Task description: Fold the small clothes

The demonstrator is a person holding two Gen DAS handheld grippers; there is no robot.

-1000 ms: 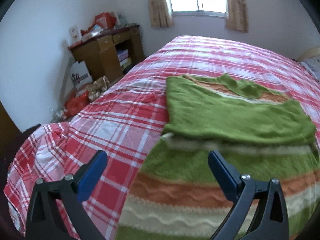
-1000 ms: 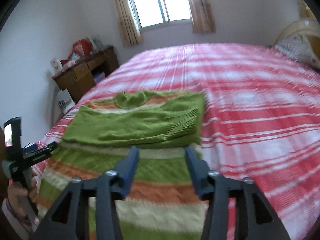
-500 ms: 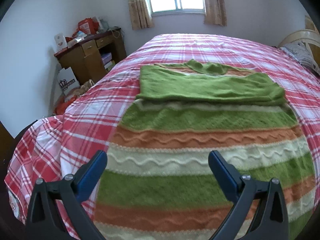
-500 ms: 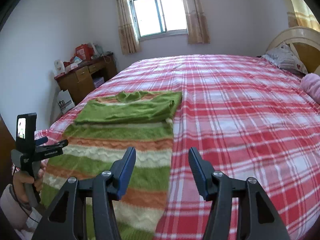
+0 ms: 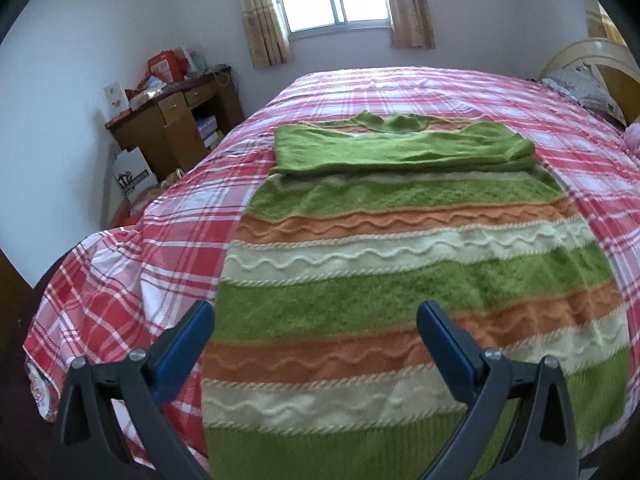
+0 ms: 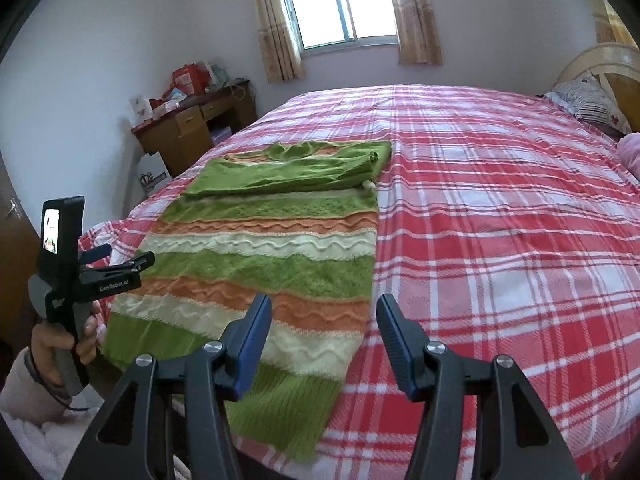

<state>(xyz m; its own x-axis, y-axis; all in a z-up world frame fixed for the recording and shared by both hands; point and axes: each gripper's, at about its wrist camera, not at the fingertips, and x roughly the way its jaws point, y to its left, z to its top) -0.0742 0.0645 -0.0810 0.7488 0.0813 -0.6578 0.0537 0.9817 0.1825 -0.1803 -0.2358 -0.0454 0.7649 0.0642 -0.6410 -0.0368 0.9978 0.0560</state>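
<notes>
A knitted sweater (image 5: 404,272) with green, orange and cream stripes lies flat on the bed, hem toward me, its green sleeves folded across the chest at the far end. It also shows in the right wrist view (image 6: 260,248). My left gripper (image 5: 314,328) is open and empty, hovering above the sweater's lower part near the hem. My right gripper (image 6: 324,324) is open and empty above the sweater's lower right edge. The left gripper also shows in the right wrist view (image 6: 120,258), held by a hand at the sweater's left side.
The bed (image 6: 500,208) has a red and white plaid cover. A wooden desk (image 5: 176,120) with clutter stands at the far left wall. Pillows (image 6: 588,100) lie by the headboard at right. A window (image 6: 340,8) is behind the bed.
Both grippers have pulled back toward the foot of the bed, so the whole sweater down to the hem is now in view. The right gripper's jaws have widened.
</notes>
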